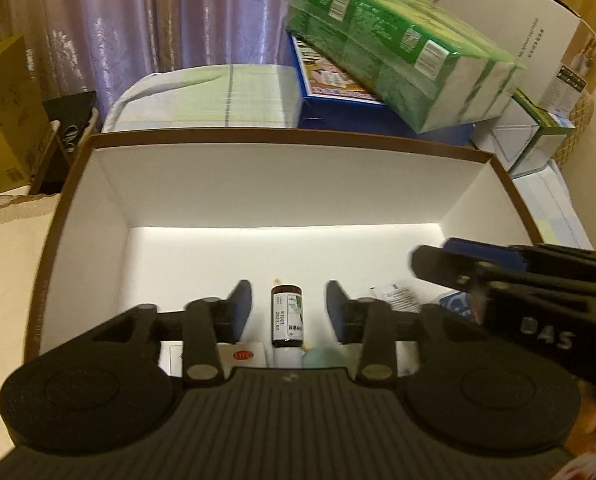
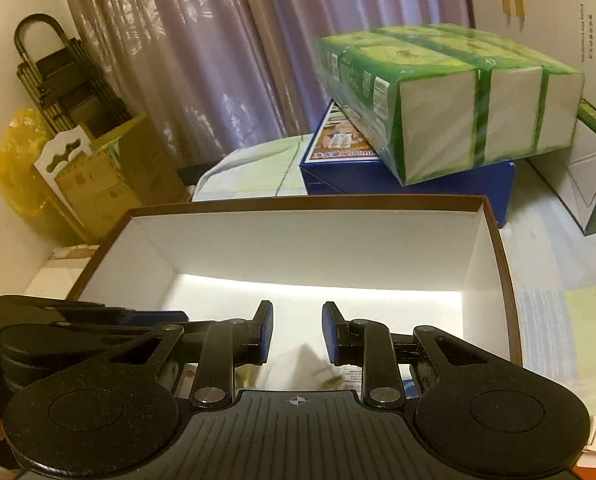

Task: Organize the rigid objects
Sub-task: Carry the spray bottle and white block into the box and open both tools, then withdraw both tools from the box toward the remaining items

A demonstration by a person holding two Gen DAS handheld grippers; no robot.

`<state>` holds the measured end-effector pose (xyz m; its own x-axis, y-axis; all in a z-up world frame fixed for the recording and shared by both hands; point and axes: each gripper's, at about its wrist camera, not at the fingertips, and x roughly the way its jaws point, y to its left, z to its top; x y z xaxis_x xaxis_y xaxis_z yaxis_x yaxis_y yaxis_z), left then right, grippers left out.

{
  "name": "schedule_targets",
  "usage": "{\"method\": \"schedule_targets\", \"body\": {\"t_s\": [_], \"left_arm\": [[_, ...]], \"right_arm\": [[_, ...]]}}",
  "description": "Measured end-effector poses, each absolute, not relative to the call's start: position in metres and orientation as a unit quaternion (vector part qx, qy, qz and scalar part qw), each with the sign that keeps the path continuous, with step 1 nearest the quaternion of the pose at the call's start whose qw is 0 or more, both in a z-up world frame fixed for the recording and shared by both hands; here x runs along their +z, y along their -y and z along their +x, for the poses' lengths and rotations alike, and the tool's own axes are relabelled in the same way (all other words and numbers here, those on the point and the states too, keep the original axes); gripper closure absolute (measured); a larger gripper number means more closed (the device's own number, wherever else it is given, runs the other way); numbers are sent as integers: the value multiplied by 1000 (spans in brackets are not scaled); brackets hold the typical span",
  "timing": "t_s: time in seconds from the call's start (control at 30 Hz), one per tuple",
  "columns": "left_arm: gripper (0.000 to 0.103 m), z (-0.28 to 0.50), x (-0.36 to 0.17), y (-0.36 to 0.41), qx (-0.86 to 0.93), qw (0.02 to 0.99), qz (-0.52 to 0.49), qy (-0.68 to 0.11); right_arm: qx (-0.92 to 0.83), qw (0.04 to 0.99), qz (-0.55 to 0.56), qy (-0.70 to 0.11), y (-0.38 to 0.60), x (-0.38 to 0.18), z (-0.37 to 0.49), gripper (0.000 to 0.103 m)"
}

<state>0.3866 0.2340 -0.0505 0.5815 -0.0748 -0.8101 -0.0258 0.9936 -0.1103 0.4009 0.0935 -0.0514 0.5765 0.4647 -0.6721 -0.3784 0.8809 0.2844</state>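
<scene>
At lower centre of the left view, the brown bottle point(image 1: 286, 316) lay lengthwise between the left gripper's point(image 1: 289, 308) parted, empty fingers, nearer than the right gripper point(image 2: 298, 332), likewise open and empty.

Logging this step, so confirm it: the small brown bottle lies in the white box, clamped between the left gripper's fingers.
Not clamped. The left wrist view shows the left gripper open, its fingers clear of the small brown bottle, which does lie in the white box.

box point(image 1: 282, 184) far half bare, small bottle point(image 1: 286, 317) and packets crowding near end
</scene>
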Motion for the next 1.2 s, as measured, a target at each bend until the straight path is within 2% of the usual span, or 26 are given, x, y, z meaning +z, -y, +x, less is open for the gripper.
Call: {"method": "schedule_targets", "body": {"t_s": [0.1, 0.23, 0.33, 0.83, 1.2], "left_arm": [[66, 380, -50, -236, -11, 884, -57, -465], [63, 367, -45, -234, -12, 883, -52, -466], [63, 360, -43, -232, -10, 882, -50, -468], [63, 306, -14, -218, -1, 892, -53, -449], [63, 266, 0, -196, -5, 898, -50, -438]], "right_arm": [[238, 886, 44, -397, -88, -47, 393, 75], [249, 881, 36, -401, -82, -45, 376, 60], [252, 881, 27, -401, -79, -45, 364, 54], [247, 885, 17, -394, -70, -32, 328, 40], [245, 890, 22, -385, -53, -20, 294, 36]]}}
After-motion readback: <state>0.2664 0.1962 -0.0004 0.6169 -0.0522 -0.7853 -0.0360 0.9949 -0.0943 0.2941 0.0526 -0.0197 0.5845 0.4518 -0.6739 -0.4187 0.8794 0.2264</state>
